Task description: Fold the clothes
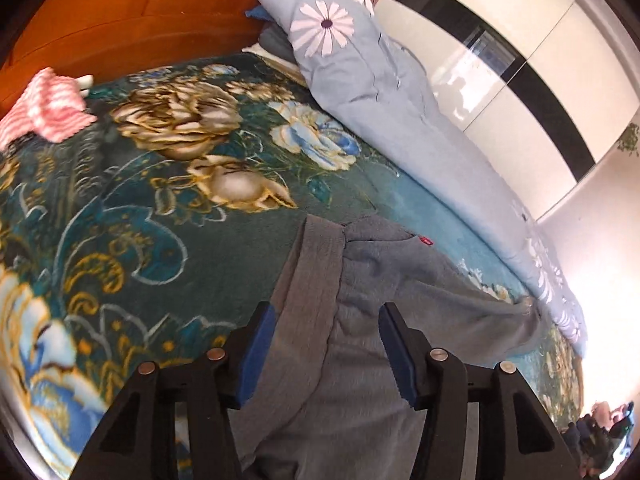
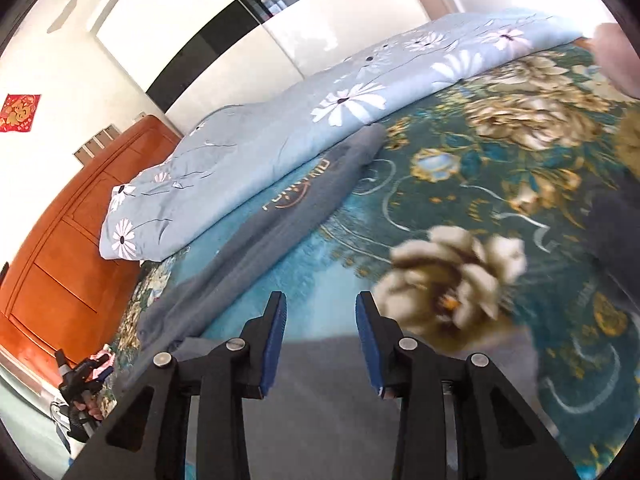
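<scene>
Grey fleece trousers (image 1: 360,280) lie on the floral blanket, the waistband (image 1: 320,264) toward the bed's middle and a small red tag (image 1: 427,241) near the top. My left gripper (image 1: 328,320) is open and hovers over the waistband area, fabric showing between its blue pads (image 1: 260,344). In the right wrist view one grey leg (image 2: 280,216) with gold lettering runs away along the quilt's edge. My right gripper (image 2: 320,304) is open just above the near grey cloth (image 2: 320,364), nothing pinched.
A teal floral blanket (image 1: 140,200) covers the bed. A light blue daisy quilt (image 1: 360,72) is bunched along the far side. Pink striped cloth (image 1: 48,108) sits by the orange wooden headboard (image 1: 120,8). A white and black wardrobe (image 2: 200,20) stands behind.
</scene>
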Motion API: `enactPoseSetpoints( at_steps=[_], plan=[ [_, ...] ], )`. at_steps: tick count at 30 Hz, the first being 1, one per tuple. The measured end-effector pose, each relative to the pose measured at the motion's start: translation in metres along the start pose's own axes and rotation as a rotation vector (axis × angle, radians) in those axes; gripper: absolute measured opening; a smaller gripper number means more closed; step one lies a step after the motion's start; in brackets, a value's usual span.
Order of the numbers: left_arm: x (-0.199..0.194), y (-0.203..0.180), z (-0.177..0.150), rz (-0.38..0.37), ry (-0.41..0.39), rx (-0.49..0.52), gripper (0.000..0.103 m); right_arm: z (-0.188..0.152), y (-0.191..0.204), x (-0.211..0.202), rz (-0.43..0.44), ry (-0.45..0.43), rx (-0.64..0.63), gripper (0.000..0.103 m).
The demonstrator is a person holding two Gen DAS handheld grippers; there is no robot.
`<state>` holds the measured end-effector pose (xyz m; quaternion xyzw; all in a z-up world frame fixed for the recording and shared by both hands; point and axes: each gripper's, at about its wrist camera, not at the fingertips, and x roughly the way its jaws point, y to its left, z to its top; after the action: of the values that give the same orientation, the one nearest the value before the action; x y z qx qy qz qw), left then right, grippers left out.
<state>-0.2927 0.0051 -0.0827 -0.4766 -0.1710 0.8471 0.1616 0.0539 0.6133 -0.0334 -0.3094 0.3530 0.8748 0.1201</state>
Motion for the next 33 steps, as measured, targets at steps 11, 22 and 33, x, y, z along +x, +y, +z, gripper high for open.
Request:
enactPoseSetpoints(
  at_steps=[11,22,33],
  plan=[
    [0.109,-0.009,0.053,0.039,0.147,-0.102,0.062,0.118,-0.042,0.199,-0.085,0.029,0.311,0.037],
    [0.1,-0.021,0.065,0.091,0.005,-0.073,0.004,0.139,-0.035,0.183,-0.116,-0.036,0.23,0.003],
    [0.12,-0.027,0.073,0.125,0.069,-0.062,0.008,0.112,-0.078,0.176,-0.261,0.03,0.29,0.004]
  ],
)
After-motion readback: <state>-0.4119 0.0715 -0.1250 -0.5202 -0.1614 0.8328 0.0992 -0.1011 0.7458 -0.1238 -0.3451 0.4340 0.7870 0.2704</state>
